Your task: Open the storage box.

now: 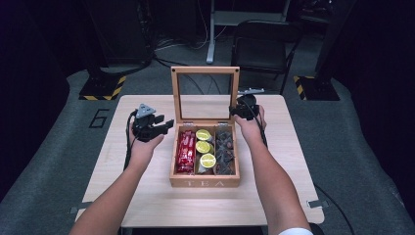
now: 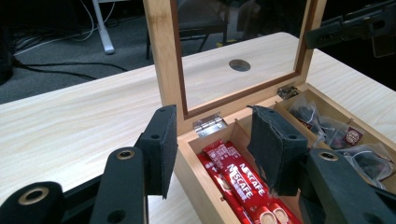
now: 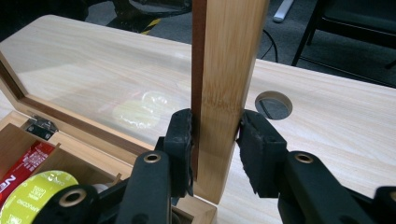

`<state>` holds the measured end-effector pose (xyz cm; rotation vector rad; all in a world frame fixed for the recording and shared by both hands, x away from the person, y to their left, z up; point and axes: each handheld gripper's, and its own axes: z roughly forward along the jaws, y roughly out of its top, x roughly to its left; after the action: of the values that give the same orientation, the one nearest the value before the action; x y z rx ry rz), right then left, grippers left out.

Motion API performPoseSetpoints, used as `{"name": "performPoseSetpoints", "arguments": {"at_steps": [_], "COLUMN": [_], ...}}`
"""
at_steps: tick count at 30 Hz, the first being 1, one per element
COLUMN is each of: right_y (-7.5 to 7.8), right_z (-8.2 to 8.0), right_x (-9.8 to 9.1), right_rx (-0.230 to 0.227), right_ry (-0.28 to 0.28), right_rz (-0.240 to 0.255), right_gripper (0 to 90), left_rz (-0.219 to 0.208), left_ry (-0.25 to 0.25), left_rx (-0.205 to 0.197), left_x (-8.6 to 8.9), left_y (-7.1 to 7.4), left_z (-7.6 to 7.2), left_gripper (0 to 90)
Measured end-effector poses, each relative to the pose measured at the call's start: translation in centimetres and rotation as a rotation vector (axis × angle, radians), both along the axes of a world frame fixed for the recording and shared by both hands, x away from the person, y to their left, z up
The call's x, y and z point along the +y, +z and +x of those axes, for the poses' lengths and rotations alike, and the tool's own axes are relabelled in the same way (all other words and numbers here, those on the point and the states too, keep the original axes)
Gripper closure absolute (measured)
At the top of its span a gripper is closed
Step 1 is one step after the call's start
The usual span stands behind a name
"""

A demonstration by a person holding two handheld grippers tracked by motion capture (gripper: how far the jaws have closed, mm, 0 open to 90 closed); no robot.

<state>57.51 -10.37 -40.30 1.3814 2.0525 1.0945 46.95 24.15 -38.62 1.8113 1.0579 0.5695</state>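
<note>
Your right gripper (image 3: 215,140) was clamped on the right post of the tea box's lid (image 3: 224,70), its two black pads pressed flat against either face of the wooden frame just above the hinge line, and in the high view that gripper (image 1: 246,106) sat at the lid's (image 1: 205,71) right edge, holding it upright. The lid stood open over the wooden tea box (image 1: 204,182) (the word TEA showed on its front wall), which rested near the middle of the pale wooden table (image 1: 147,196). Your left gripper (image 2: 212,144) had its jaws apart with nothing between the pads; it hovered at the box's rear left corner, one jaw outside the left wall and the other over the left compartment. In the high view that gripper (image 1: 151,125) hung just left of the box, apart from it. Beneath it lay the red Nescafé sticks (image 2: 238,182) in the left compartment (image 1: 186,152). The middle compartment held round packets printed with lime slices (image 1: 204,146), and the right one held clear sachets of dark tea (image 1: 225,149). Beyond the box, the table had a round cable hole (image 3: 273,104), and a black folding chair (image 1: 264,44) stood on the grey floor behind.
</note>
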Motion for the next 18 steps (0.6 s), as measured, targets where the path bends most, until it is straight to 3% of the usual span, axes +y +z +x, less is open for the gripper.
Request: {"name": "performPoseSetpoints", "arguments": {"at_steps": [9, 18], "right_y": [-0.23, -0.32], "right_z": [0.45, 0.51], "right_x": [-0.13, -0.18], "right_rx": [0.008, -0.001], "right_ry": [-0.002, 0.008], "right_rz": [0.031, 0.015], "right_gripper": [64.9, 64.4], "left_rz": [-0.006, -0.032], "left_ry": [-0.008, -0.013], "left_rx": [0.004, 0.014], "left_x": [0.39, 0.53], "left_y": [-0.04, -0.27], "left_z": [-0.39, -0.61], "left_gripper": [51.7, 50.5]}}
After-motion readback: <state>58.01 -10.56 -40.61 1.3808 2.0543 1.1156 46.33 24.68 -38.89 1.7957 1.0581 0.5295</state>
